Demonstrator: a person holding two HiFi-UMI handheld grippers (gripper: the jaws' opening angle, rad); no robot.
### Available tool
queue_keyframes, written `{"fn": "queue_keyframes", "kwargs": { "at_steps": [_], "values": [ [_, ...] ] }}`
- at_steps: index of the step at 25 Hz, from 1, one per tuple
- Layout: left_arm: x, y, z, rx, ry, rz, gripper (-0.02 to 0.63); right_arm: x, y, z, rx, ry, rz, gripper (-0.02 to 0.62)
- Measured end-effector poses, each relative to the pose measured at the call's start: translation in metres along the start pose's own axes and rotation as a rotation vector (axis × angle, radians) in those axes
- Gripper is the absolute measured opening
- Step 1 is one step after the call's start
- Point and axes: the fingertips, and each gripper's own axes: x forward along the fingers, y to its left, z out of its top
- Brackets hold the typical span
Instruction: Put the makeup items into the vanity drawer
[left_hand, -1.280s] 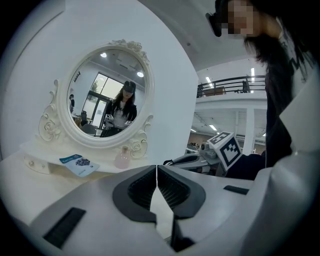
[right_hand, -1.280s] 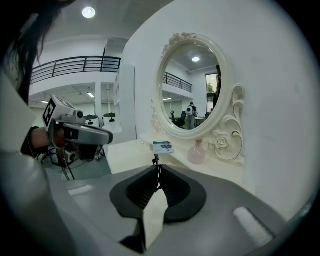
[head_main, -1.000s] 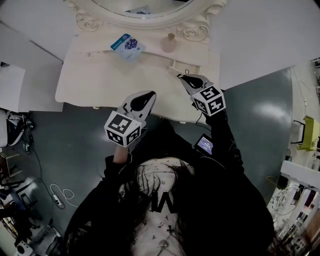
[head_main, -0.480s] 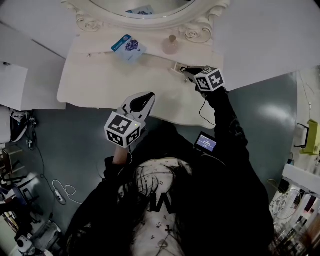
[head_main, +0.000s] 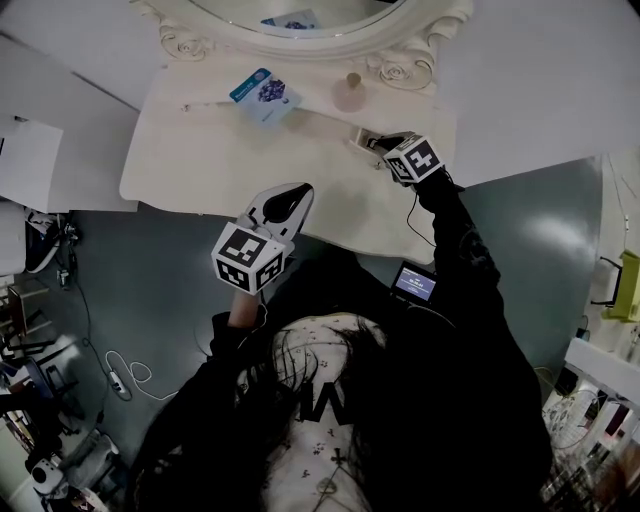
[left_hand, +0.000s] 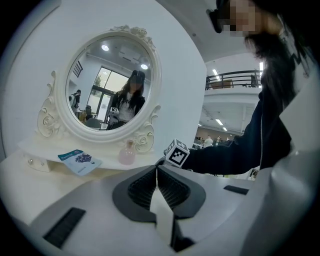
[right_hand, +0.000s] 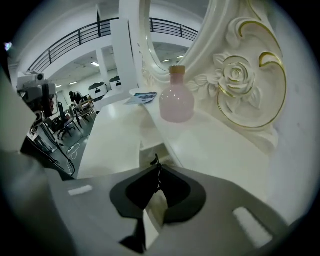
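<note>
I am holding the left gripper (head_main: 293, 195) over the front edge of the cream vanity top (head_main: 190, 160), its jaws pressed together on nothing. Beyond it the blue packet (head_main: 265, 93) is lying flat and the pink bottle (head_main: 350, 93) is standing upright, apart, on the raised shelf under the mirror (head_main: 300, 43). The right gripper (head_main: 376, 143) is sitting low at the shelf's front, near the bottle, jaws together, with a thin dark bit at the tips that I cannot identify.

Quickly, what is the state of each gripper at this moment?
Left gripper: closed, holding nothing.
Right gripper: closed; a thin dark bit shows at its tips, and what it is cannot be told.
</note>
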Motion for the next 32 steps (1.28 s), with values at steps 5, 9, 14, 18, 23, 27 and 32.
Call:
{"fn": "queue_keyframes", "kwargs": {
  "at_steps": [5,9,14,18,23,27,32],
  "values": [
    [0.002,0.0,0.001,-0.003,0.0,0.007,0.0,-0.001,0.001,0.004,-0.011,-0.027,0.005,0.051],
    [0.004,-0.002,0.001,-0.005,0.003,0.006,0.0,-0.006,-0.002,0.005,0.016,-0.043,0.009,0.091],
    [0.001,-0.003,0.002,-0.002,-0.002,0.01,0.0,-0.021,0.0,0.013,0.031,-0.1,-0.008,0.091],
    [-0.001,-0.005,0.001,0.002,-0.006,0.011,0.0,-0.046,0.009,0.027,0.043,-0.201,-0.038,0.091],
    [-0.006,-0.011,0.002,0.015,-0.016,0.005,0.0,-0.091,0.032,0.046,0.099,-0.377,-0.089,0.091],
    [-0.013,-0.02,0.004,0.028,-0.026,-0.008,0.0,-0.124,0.064,0.057,0.123,-0.487,-0.11,0.089],
    [-0.023,-0.035,0.003,0.052,-0.033,-0.036,0.0,-0.161,0.116,0.068,0.145,-0.616,-0.1,0.089]
  ]
}}
